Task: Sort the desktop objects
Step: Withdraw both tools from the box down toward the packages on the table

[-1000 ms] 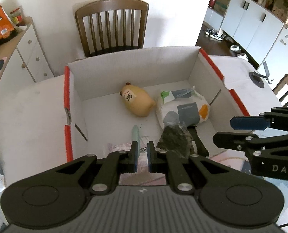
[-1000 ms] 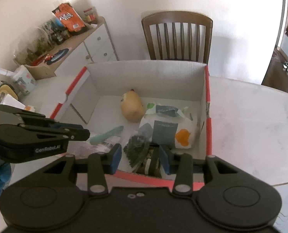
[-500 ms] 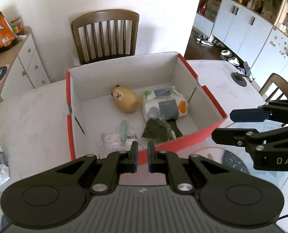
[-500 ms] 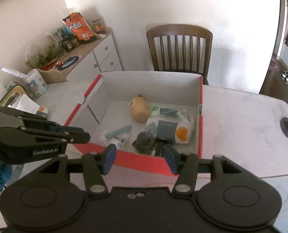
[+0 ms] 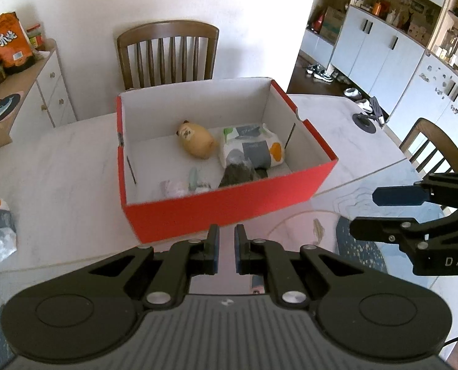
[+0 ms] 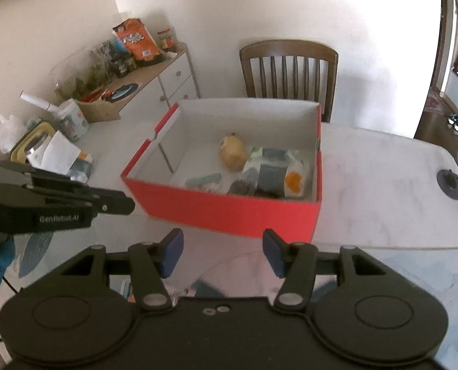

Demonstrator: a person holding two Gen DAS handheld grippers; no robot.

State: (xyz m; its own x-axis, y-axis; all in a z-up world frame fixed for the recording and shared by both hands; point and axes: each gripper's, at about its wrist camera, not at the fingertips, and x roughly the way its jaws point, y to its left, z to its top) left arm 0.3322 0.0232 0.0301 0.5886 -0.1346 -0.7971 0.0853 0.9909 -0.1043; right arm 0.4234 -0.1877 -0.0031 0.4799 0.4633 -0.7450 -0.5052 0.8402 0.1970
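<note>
A red cardboard box (image 5: 229, 208) with white inner walls (image 6: 225, 211) stands on the marble table. Inside lie a tan bear-shaped toy (image 5: 196, 138), a white tissue pack (image 5: 253, 149), a dark leafy packet (image 5: 238, 174), a pale green tube (image 5: 192, 177) and a small wrapped packet (image 5: 171, 188). My left gripper (image 5: 226, 246) is nearly shut and empty, just short of the box's near wall. My right gripper (image 6: 222, 251) is open and empty, also short of the box. Each gripper shows in the other's view, left (image 6: 117, 205) and right (image 5: 383, 209).
A wooden chair (image 5: 167, 57) stands behind the table. A sideboard (image 6: 142, 77) with snack bags and jars is at the left. Packets and a tin (image 6: 37, 148) lie at the table's left. A cable port (image 6: 449, 183) sits at the right. A second chair (image 5: 435, 148) is far right.
Both grippers have pulled back and up out of the box, which now lies wholly ahead of them. The right jaws have widened. The box's contents have not moved.
</note>
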